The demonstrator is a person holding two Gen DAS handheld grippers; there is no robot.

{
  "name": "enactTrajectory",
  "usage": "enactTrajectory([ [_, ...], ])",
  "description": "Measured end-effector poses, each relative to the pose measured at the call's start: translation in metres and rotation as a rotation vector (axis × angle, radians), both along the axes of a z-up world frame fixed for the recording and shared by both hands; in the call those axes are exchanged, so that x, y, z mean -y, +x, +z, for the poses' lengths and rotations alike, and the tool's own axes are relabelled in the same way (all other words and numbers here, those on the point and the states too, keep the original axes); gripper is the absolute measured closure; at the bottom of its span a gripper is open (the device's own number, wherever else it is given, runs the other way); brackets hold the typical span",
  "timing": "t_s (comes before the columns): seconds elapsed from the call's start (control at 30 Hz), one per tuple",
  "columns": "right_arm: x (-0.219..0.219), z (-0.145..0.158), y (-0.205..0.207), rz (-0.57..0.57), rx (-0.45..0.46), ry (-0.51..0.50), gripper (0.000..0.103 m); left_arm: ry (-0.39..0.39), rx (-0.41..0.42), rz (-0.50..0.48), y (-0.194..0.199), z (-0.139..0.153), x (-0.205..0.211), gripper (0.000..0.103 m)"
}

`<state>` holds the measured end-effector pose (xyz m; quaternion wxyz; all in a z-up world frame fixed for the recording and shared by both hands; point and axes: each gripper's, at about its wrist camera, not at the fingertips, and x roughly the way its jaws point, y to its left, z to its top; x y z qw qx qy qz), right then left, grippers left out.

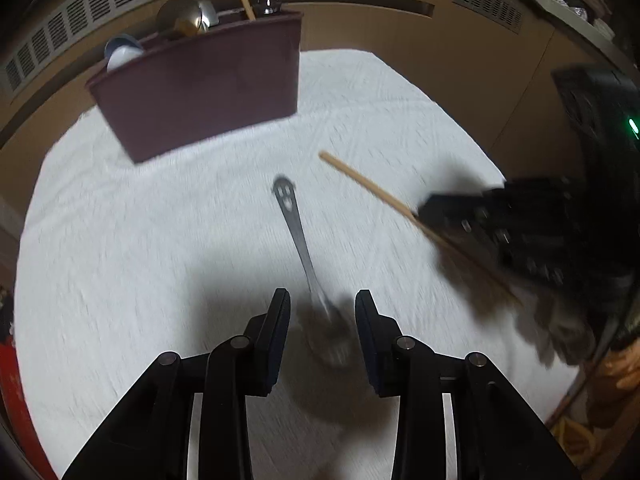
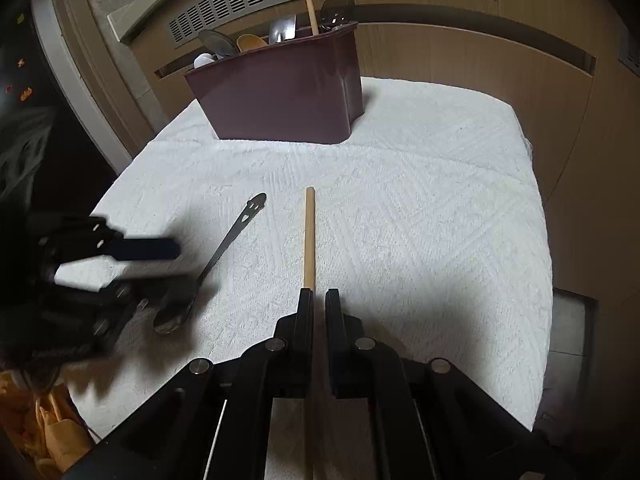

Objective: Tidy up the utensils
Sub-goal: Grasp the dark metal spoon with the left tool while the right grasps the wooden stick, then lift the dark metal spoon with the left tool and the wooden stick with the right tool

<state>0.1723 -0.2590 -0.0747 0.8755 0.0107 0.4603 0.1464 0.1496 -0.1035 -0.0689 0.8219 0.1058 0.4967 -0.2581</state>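
White textured cloth [image 2: 420,208] covers the supporting surface. Maroon utensil holder [image 2: 280,96] stands upper centre. Metal spoon [image 2: 224,256] lies centre-left, directly on the cloth.

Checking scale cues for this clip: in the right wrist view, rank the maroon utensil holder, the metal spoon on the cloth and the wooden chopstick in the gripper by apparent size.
1. Maroon utensil holder, clearly largest.
2. Metal spoon and wooden chopstick: not ranked. Their visible lengths look alike, the chopstick runs on between the right gripper fingers, and it sits nearer the camera.
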Motion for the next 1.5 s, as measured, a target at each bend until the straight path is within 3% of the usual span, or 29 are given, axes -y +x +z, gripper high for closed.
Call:
enactTrajectory([
  [0.13,-0.001,-0.003,-0.002,-0.01,-0.004,0.002,0.089,0.0,0.03,0.026,-0.022,-0.013,-0.005,0.068],
  [0.33,-0.002,-0.008,-0.009,-0.029,-0.014,0.001,0.08,0.044,0.189,0.057,-0.032,-0.02,0.01,0.068],
  [0.43,-0.002,-0.008,-0.013,-0.044,-0.017,0.011,0.077,0.006,0.173,0.067,-0.03,-0.018,0.004,0.074],
  [0.53,-0.004,-0.007,-0.017,-0.047,-0.018,0.007,0.072,-0.046,0.197,0.093,-0.038,-0.004,-0.016,0.074],
  [0.73,-0.009,-0.007,-0.022,-0.044,-0.018,-0.009,0.06,-0.139,0.355,0.163,-0.047,0.051,-0.061,0.074],
  [0.83,-0.012,-0.007,-0.021,-0.045,-0.016,-0.01,0.056,-0.151,0.402,0.21,-0.035,0.064,-0.077,0.074],
  [1.0,-0.017,-0.007,-0.021,-0.034,-0.014,-0.02,0.053,-0.18,0.398,0.268,-0.011,0.064,-0.09,0.074],
  [1.2,-0.02,-0.007,-0.022,-0.015,-0.013,-0.052,0.053,-0.209,0.317,0.328,0.021,0.049,-0.094,0.074],
  [1.27,-0.021,-0.007,-0.021,-0.012,-0.013,-0.063,0.053,-0.224,0.312,0.333,0.026,0.047,-0.094,0.085],
  [1.3,-0.021,-0.007,-0.021,-0.012,-0.014,-0.065,0.053,-0.227,0.315,0.332,0.026,0.047,-0.094,0.092],
  [1.43,-0.021,-0.007,-0.02,-0.01,-0.014,-0.072,0.053,-0.235,0.304,0.318,0.021,0.048,-0.103,0.092],
  [1.5,-0.022,-0.007,-0.02,-0.003,-0.014,-0.087,0.053,-0.231,0.229,0.266,0.016,0.044,-0.11,0.09],
])
